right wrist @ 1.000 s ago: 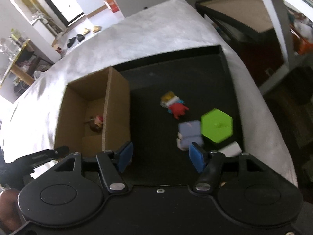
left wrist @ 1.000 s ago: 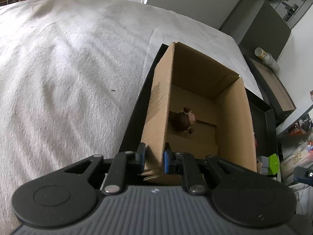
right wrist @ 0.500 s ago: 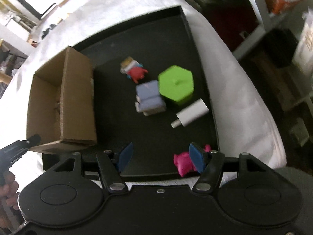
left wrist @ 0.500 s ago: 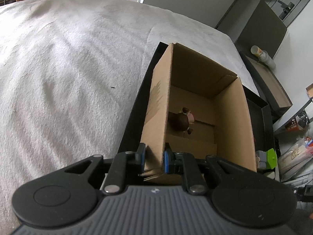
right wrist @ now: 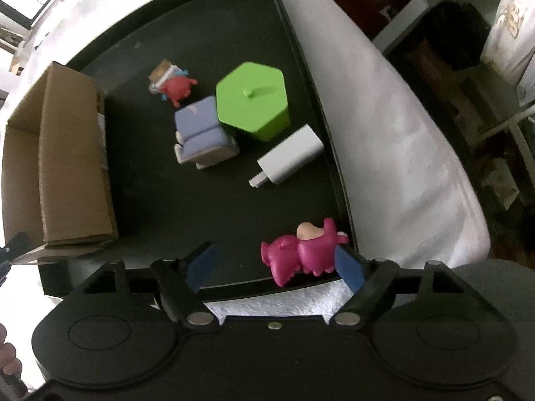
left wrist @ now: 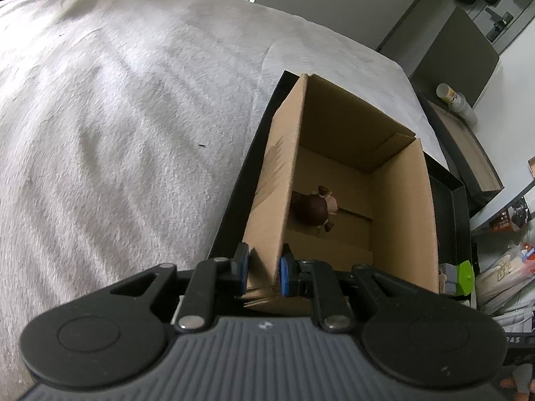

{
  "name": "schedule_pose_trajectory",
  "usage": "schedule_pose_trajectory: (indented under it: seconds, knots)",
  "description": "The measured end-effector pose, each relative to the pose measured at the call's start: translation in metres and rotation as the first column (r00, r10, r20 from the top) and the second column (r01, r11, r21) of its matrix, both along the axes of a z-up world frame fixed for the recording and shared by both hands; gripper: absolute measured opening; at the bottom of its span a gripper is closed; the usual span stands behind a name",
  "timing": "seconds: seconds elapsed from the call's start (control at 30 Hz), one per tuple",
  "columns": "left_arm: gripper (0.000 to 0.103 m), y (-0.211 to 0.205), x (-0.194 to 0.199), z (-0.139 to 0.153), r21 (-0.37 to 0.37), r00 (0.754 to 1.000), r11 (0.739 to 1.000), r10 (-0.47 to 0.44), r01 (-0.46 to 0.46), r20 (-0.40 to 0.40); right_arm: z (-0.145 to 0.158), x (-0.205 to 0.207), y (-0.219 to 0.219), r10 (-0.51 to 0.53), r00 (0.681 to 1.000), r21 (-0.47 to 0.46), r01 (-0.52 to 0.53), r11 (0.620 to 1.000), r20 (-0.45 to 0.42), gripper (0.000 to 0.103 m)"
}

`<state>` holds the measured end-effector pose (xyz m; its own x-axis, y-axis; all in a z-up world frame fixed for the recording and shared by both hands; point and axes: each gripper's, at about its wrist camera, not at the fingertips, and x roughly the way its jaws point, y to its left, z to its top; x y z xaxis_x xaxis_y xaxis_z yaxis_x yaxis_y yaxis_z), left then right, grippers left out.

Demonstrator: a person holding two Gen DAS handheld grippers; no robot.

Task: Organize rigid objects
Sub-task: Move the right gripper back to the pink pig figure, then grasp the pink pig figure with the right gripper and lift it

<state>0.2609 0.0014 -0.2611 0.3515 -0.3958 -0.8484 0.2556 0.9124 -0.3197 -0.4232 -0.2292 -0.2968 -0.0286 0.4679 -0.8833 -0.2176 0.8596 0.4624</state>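
Pink moulded plastic figure point(right wrist: 306, 250), judged light and rigid, is best gripped across its body by the open right tool point(right wrist: 277, 262); cardboard box point(left wrist: 334, 180) wall is clamped by left tool point(left wrist: 262, 267).

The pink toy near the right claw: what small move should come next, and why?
Probably shift the right claw slightly rightward and lower it. It is open, and the pink toy lies against one finger rather than centred between them. The left claw already pinches the cardboard box wall.
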Motion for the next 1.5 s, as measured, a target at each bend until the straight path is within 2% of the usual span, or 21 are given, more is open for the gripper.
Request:
schedule_pose_trajectory:
  seconds: [0.3, 0.43, 0.53, 0.6, 0.9, 1.33, 1.5]
  knots:
    - [0.017, 0.000, 0.002, -0.001, -0.003, 1.000, 1.000, 0.007, -0.007, 0.001, -0.033, 0.000, 0.011, -0.028, 0.998, -0.051, 0.025, 0.998, -0.058, 0.078]
    - [0.017, 0.001, 0.003, -0.002, -0.003, 1.000, 1.000, 0.010, -0.010, -0.001, -0.041, -0.003, 0.016, -0.026, 0.998, -0.054, 0.023, 0.998, -0.052, 0.073]
    - [0.017, 0.000, 0.003, -0.001, 0.000, 1.000, 1.000, 0.011, -0.011, -0.001, -0.040, -0.006, 0.020, -0.014, 1.000, -0.071, 0.013, 0.997, -0.012, 0.072]
    - [0.017, 0.000, 0.003, -0.001, 0.001, 1.000, 1.000, 0.014, -0.014, -0.002, -0.035, -0.009, 0.022, 0.009, 1.000, -0.075, -0.007, 0.997, 0.026, 0.060]
    - [0.017, -0.001, 0.004, -0.001, 0.005, 1.000, 1.000, 0.021, -0.021, -0.002, -0.014, -0.016, 0.015, 0.046, 0.995, 0.011, -0.047, 0.999, 0.091, 0.059]
    - [0.017, -0.001, 0.005, 0.000, 0.013, 1.000, 1.000, 0.015, -0.015, 0.008, 0.040, -0.010, 0.018, 0.060, 0.982, 0.100, -0.079, 0.992, 0.181, 0.059]
    - [0.017, -0.002, 0.005, 0.000, 0.014, 1.000, 1.000, 0.017, -0.017, 0.010, 0.065, -0.007, 0.038, 0.079, 0.974, 0.134, -0.109, 0.985, 0.213, 0.059]
